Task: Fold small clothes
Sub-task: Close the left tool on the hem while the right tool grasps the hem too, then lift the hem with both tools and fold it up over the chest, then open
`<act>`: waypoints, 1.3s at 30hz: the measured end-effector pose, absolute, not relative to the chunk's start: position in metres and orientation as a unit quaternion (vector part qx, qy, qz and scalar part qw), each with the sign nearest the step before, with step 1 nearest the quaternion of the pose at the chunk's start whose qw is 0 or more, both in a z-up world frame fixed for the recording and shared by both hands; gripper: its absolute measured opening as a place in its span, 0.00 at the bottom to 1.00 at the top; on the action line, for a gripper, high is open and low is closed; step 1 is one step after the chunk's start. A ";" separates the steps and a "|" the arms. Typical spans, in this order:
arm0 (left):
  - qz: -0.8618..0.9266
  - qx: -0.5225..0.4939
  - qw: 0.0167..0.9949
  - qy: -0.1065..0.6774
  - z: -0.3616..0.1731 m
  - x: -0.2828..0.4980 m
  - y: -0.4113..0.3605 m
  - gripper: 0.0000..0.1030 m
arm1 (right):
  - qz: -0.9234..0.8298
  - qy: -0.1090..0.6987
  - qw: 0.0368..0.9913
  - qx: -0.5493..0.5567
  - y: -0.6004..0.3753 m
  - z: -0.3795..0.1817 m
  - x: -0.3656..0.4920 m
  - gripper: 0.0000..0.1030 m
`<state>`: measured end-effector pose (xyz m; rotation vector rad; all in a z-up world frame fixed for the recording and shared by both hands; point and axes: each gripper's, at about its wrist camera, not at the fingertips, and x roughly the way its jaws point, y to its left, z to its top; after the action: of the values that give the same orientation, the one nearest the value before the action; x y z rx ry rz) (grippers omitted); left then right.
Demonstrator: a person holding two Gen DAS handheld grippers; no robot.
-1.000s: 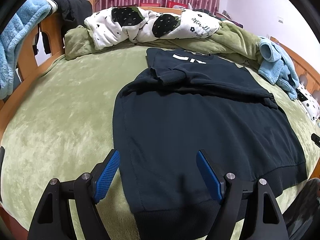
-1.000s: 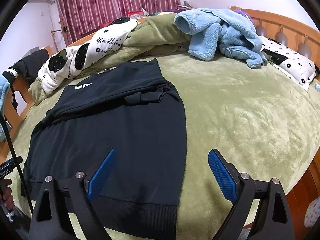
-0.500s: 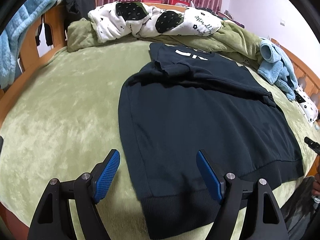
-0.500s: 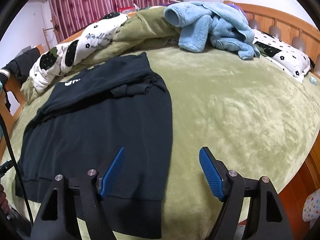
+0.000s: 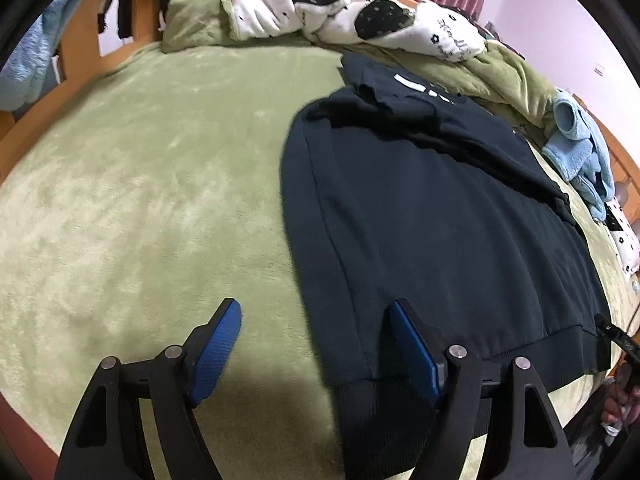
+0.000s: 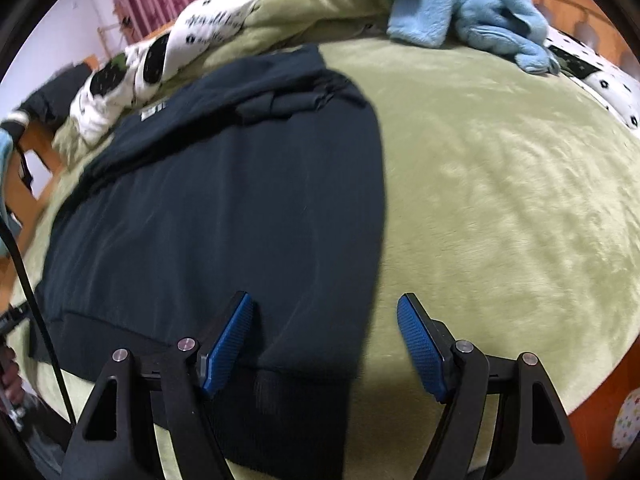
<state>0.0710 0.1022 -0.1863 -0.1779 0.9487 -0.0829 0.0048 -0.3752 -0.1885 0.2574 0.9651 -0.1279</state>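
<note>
Garment: a dark navy sweatshirt [image 5: 440, 216] lies flat on the bed [image 5: 140, 200], ribbed hem toward the cameras, white lettering near the far end.
Sleeves: both are folded in across the upper body of the sweatshirt, cuffs resting on the dark fabric.
Bed cover: a green plush blanket, bare to the left and right of the garment.
Left claw [image 5: 316, 344]: open, blue pads spread wide; it straddles the near left hem corner, right pad over the fabric, left pad over the blanket. Contact with the cloth cannot be determined.
Right claw [image 6: 324, 344]: open, pads spread wide; it straddles the near right hem corner, left pad over the fabric, right pad over the blanket. Nothing is held.
Hem: the ribbed band [image 6: 288, 404] passes between and under the right claw's fingers.
Far side of bed: a white quilt with dark patches [image 5: 344, 16] is bunched beyond the sweatshirt, on a rumpled green cover.
Other clothing: a light blue fleece garment [image 6: 460, 4] lies at the far right of the bed, well apart from the sweatshirt.
Frame: a wooden bed rail [image 5: 36, 112] borders the left side.
Image quality: the right wrist view is motion-blurred.
</note>
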 end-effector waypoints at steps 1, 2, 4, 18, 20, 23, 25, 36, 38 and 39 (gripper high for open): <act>-0.042 -0.081 0.885 0.457 -0.188 0.072 0.100 0.69 | -0.064 0.463 0.877 0.113 -0.372 -0.190 0.006 0.72; -0.041 -0.071 0.885 0.458 -0.190 0.074 0.095 0.69 | -0.066 0.462 0.878 0.105 -0.370 -0.191 0.008 0.72; -0.042 -0.058 0.886 0.459 -0.192 0.077 0.087 0.65 | -0.066 0.459 0.881 0.098 -0.366 -0.192 0.012 0.71; -0.057 -0.025 0.896 0.440 -0.163 0.071 0.070 0.08 | -0.039 0.438 0.882 0.171 -0.379 -0.175 0.018 0.08; -0.058 -0.032 0.900 0.430 -0.154 0.060 0.075 0.07 | -0.035 0.427 0.886 0.178 -0.380 -0.166 0.013 0.08; -0.060 -0.039 0.905 0.420 -0.145 0.046 0.079 0.07 | -0.035 0.414 0.892 0.176 -0.377 -0.152 0.005 0.08; -0.061 -0.036 0.908 0.413 -0.138 0.034 0.079 0.07 | -0.035 0.410 0.895 0.171 -0.375 -0.143 -0.003 0.08; -0.063 -0.046 0.919 0.386 -0.101 -0.019 0.083 0.07 | -0.018 0.381 0.912 0.150 -0.371 -0.095 -0.071 0.08; -0.063 -0.041 0.922 0.381 -0.093 -0.026 0.081 0.07 | -0.013 0.375 0.915 0.146 -0.370 -0.085 -0.081 0.08; -0.063 -0.038 0.924 0.376 -0.089 -0.029 0.080 0.07 | -0.011 0.372 0.917 0.146 -0.370 -0.082 -0.085 0.08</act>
<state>-0.0293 0.0797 -0.0892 -0.0790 0.7722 -0.1290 -0.0855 -0.3703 -0.0819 0.3012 0.7647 -0.0232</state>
